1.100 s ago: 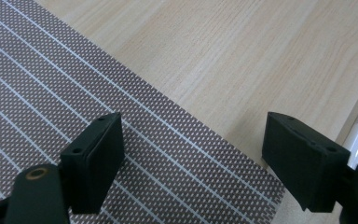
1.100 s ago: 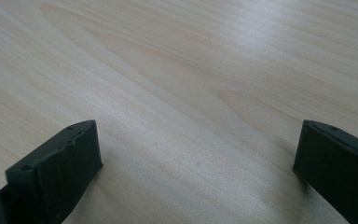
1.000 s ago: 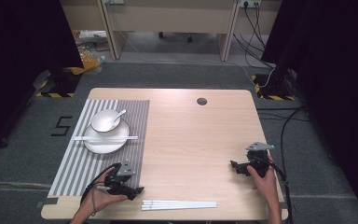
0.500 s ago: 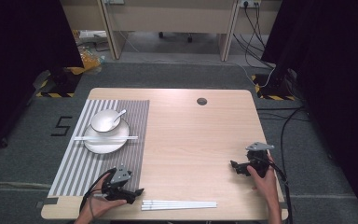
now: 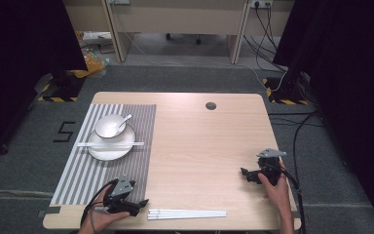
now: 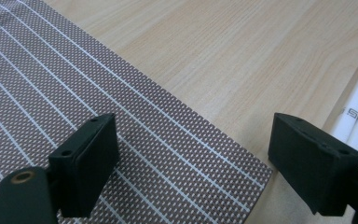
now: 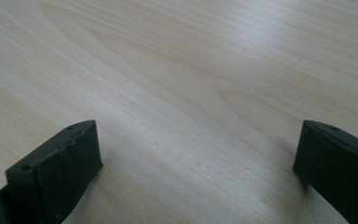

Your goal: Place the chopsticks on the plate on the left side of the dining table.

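On the wooden table [image 5: 199, 146], near its front edge, my left gripper [image 5: 139, 204] gapes empty, jaws just widened, beside white chopsticks [image 5: 187, 213]; my right gripper [image 5: 246, 173] gapes empty too.

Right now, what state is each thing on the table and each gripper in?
Left gripper: open, nothing between its jaws, beside the loose chopsticks.
Right gripper: open, empty, over bare table.
Loose chopsticks: flat at the near edge.
Bowl: upright on the plate, spoon inside.
Chopstick on plate: lying across it.
Striped mat: flat.

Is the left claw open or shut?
Open: the left claw has its black jaws wide apart over the striped mat, holding nothing.
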A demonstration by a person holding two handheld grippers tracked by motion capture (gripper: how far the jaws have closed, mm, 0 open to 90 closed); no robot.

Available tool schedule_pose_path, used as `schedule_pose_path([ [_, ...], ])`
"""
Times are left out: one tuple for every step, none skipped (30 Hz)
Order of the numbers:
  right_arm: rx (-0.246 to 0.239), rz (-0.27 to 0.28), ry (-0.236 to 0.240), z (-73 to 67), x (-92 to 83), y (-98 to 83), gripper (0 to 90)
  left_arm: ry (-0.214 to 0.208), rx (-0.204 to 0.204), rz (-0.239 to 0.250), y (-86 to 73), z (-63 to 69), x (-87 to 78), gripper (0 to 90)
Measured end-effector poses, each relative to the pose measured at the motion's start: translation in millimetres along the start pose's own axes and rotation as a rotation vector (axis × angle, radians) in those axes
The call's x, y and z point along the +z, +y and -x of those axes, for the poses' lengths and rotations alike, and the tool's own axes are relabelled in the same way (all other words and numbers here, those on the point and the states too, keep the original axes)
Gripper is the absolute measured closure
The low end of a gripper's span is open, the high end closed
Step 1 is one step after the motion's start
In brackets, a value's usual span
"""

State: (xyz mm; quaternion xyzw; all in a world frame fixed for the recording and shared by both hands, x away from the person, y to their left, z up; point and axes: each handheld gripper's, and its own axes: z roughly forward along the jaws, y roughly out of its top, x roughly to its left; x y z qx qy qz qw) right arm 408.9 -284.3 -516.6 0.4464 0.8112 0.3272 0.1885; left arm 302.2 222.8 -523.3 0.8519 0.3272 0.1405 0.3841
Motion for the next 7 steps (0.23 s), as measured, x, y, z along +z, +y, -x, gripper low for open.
schedule_pose_path([
  [-0.001, 0.0, 0.0, 0.0, 0.0, 0.0, 0.7, 0.0, 0.0, 0.0, 0.0, 0.0, 0.0, 14.8],
  [0.0, 0.0, 0.0, 0.0, 0.0, 0.0, 0.7, 0.0, 0.0, 0.0, 0.0, 0.0, 0.0, 14.8],
  [-0.001, 0.0, 0.0, 0.0, 0.0, 0.0, 0.7, 0.0, 0.0, 0.0, 0.0, 0.0, 0.0, 14.8],
  [-0.003, 0.001, 0.0, -0.1, 0.0, -0.1, 0.8, 0.0, 0.0, 0.0, 0.0, 0.0, 0.0, 14.8],
  [-0.003, 0.0, 0.0, -0.2, -0.2, -0.2, 0.8, 0.0, 0.0, 0.0, 0.0, 0.0, 0.0, 14.8],
  [-0.002, 0.0, 0.0, -0.5, -0.3, -0.3, 0.8, 0.0, 0.0, 0.0, 0.0, 0.0, 0.0, 14.8],
  [-0.003, 0.0, 0.001, -0.7, -0.5, -0.4, 0.8, 0.0, 0.0, 0.0, 0.0, 0.0, 0.0, 14.8],
])
